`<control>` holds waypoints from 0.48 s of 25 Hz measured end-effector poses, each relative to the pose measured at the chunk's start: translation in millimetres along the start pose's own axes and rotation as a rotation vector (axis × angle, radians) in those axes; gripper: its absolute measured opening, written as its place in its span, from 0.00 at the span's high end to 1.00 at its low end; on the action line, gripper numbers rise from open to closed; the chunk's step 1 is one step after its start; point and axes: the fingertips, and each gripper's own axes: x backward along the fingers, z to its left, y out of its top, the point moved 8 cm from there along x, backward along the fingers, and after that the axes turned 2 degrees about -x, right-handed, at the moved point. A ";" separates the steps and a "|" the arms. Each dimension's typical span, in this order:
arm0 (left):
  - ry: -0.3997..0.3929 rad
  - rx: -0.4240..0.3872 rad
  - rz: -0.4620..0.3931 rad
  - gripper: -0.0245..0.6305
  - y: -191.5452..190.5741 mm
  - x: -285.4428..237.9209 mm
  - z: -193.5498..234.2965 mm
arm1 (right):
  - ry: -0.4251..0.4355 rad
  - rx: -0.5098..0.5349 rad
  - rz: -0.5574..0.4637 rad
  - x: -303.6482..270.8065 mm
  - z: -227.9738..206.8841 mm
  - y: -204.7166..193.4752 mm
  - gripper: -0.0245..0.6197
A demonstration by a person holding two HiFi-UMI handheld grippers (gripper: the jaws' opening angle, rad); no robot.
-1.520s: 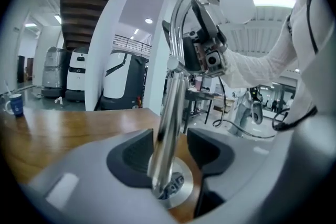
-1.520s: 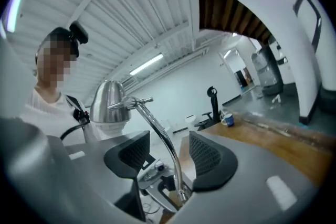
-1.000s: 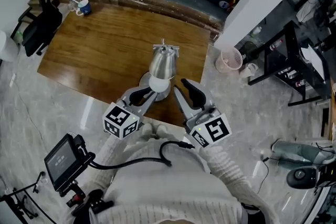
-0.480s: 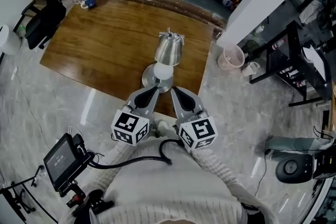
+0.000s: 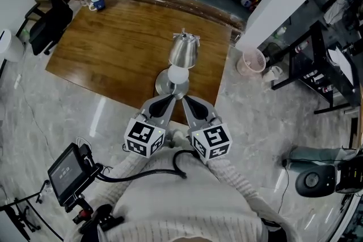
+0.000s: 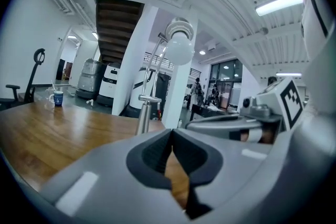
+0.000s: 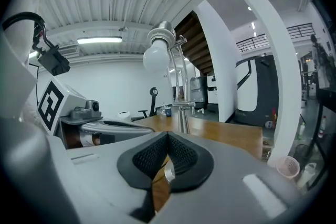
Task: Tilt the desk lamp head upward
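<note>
Lamp head (image 5: 183, 54) stands on its stem close to the near edge of the wooden table (image 5: 102, 48). Its metal shade is aimed toward you, and the white bulb (image 5: 179, 73) pokes out above the round base (image 5: 162, 88). From your low gripper views the bulb hangs just under the shade rim, so the head looks angled outward rather than clearly up. By that look the tilt is either not made or only partly made, and these angles do not settle which. Nothing touches the lamp. Your left gripper (image 5: 169, 100) and right gripper (image 5: 185, 101) lie side by side just short of the base, tips converging toward it. Both have their jaws pressed together on nothing. Your forearms run close together out from your chest, marker cubes facing up.
</note>
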 end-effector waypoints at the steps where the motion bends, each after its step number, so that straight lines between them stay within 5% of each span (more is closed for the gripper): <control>1: -0.005 -0.008 0.005 0.95 -0.8 -0.3 -1.6 | 0.001 -0.001 0.002 -0.7 0.2 -0.4 0.96; 12: -0.004 -0.012 0.019 0.95 -0.7 -0.1 -1.0 | 0.041 0.023 0.048 -0.9 6.4 -2.3 0.96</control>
